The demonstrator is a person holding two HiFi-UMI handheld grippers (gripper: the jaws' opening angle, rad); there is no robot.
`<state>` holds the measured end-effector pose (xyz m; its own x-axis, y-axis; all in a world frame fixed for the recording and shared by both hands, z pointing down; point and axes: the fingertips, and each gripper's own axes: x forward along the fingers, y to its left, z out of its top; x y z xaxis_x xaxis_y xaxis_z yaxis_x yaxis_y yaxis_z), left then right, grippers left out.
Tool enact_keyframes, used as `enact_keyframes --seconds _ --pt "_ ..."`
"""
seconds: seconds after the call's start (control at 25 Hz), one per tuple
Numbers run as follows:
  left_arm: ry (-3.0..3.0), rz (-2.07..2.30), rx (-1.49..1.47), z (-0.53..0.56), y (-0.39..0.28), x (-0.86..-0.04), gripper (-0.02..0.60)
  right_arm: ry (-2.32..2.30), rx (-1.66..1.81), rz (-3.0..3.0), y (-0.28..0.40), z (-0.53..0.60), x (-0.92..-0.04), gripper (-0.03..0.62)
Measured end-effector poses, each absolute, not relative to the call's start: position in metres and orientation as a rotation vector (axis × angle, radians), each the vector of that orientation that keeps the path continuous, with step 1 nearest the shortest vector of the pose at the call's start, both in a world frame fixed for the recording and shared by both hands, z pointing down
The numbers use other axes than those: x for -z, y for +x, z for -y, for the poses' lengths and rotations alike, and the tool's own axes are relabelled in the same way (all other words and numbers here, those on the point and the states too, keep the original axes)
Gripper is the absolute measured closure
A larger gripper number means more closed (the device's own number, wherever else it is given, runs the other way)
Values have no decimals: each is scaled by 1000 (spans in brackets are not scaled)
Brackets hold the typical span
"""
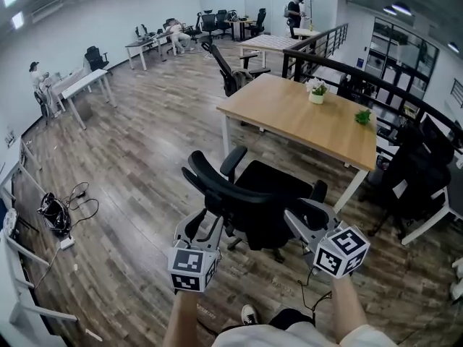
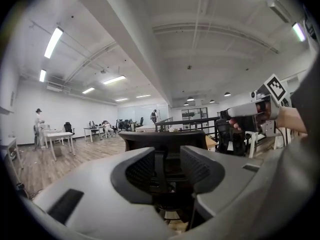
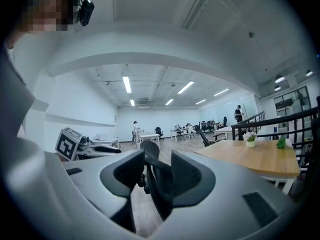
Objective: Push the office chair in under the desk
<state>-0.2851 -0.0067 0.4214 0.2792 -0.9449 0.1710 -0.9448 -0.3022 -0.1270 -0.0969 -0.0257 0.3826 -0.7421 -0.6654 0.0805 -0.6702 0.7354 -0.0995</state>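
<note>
Jaws apart, office chair (image 1: 246,201) between

We see a plank floor (image 1: 130,157) carrying a wooden desk (image 1: 289,114) at the right, a black office chair (image 1: 253,201) at its near side, and tangled cables (image 1: 58,215) at the left. On the desk's far side stand a white pot (image 1: 316,92) and a green plant (image 1: 363,116).
</note>
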Motion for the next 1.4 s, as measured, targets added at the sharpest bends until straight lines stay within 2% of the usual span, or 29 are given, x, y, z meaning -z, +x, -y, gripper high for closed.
enact_keyframes --seconds 0.08,0.44,0.8,1.0,1.4 --pt "-2530 -1844 353 9 -287 -426 364 1110 -173 2853 -98 30 -392 379" --pt "-2547 -1871 416 25 -301 -453 328 1072 -187 2745 -111 56 -439 363" --pt "-2572 -1886 446 59 -297 -471 280 984 -143 2690 -118 86 -461 288" --pt "-2585 -1877 499 78 -302 -487 239 925 -105 2674 -131 98 -471 287" --pt "-2611 -1843 511 104 -297 -501 239 807 -113 2679 -151 115 -491 289"
